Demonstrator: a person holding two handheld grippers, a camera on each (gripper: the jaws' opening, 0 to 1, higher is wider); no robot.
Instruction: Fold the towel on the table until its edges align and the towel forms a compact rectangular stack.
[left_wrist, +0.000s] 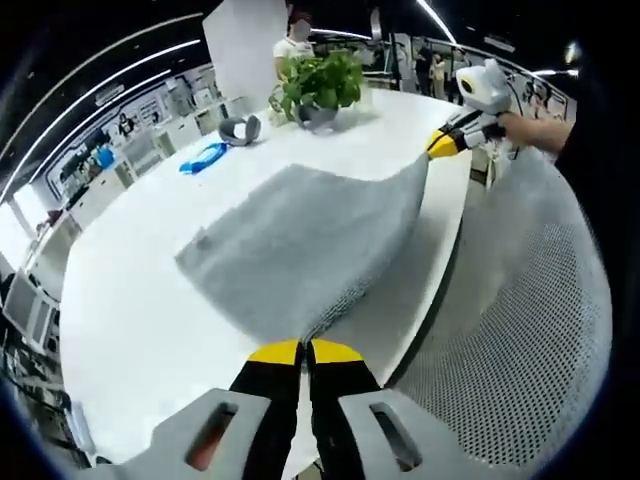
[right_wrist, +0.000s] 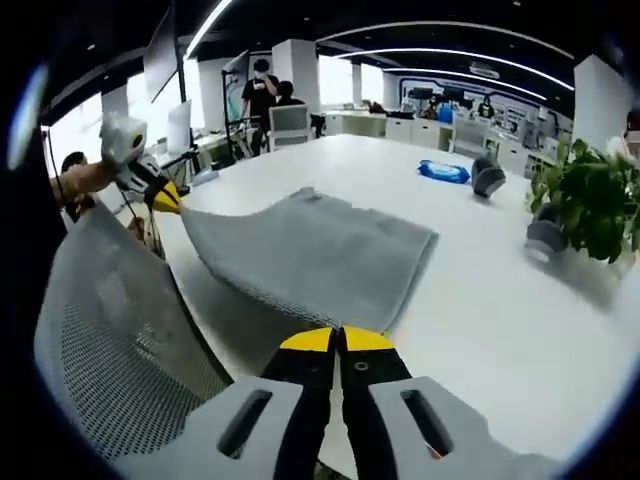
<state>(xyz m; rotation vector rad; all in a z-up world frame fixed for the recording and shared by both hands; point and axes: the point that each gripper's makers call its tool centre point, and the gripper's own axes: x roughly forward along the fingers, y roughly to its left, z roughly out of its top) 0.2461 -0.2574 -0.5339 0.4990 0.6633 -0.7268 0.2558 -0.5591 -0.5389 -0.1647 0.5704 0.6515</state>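
A grey towel (left_wrist: 300, 240) lies partly on the white table (left_wrist: 130, 280), its near edge lifted off the surface. My left gripper (left_wrist: 304, 351) is shut on one near corner of the towel. My right gripper (left_wrist: 443, 144) comes into the left gripper view at upper right, pinching the other corner. In the right gripper view the towel (right_wrist: 320, 250) stretches from my right gripper (right_wrist: 338, 339), shut on its corner, to my left gripper (right_wrist: 166, 197) at left, with a hand behind it.
A grey mesh chair back (left_wrist: 520, 330) stands at the table's near edge, also seen as the chair back (right_wrist: 110, 330). A potted plant (left_wrist: 320, 85), a blue object (left_wrist: 203, 158) and a grey round object (left_wrist: 240, 128) sit at the far side. People stand beyond the table.
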